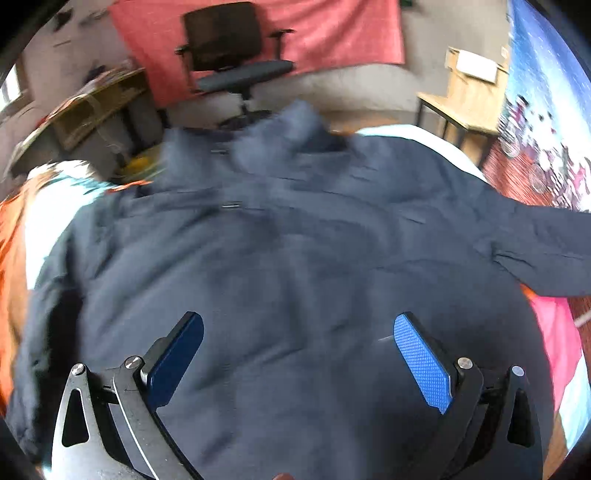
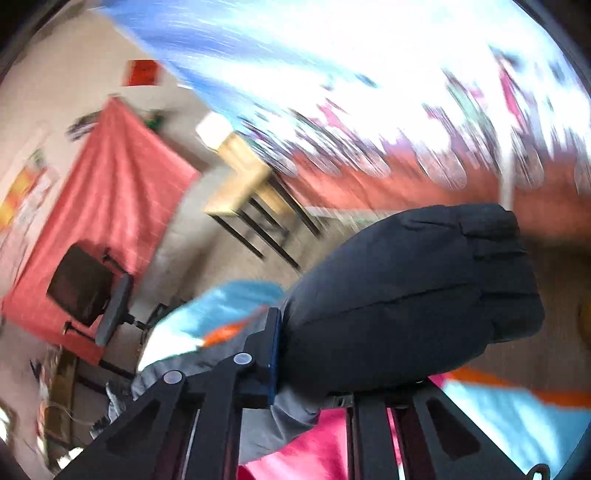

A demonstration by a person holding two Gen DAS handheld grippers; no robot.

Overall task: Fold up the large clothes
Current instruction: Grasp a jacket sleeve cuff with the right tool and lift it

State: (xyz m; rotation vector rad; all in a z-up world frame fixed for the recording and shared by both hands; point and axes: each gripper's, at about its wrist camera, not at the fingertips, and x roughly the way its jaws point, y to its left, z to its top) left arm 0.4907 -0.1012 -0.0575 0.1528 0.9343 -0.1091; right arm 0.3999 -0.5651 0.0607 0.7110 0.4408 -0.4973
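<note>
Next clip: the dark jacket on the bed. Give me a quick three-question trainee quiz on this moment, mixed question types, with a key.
1. True or false: the left gripper has cloth clamped between its fingers.
2. What does the right gripper hold? A) the office chair B) a sleeve of the dark jacket C) nothing
3. Fill in: behind the office chair hangs a ___ cloth.

Key
1. False: its fingers stand wide apart above the jacket.
2. B: it is shut on the bunched sleeve.
3. Red.

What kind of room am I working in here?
Probably a home workroom or informal office: an office chair before a red cloth hanging on the wall, and a small wooden table.
</note>
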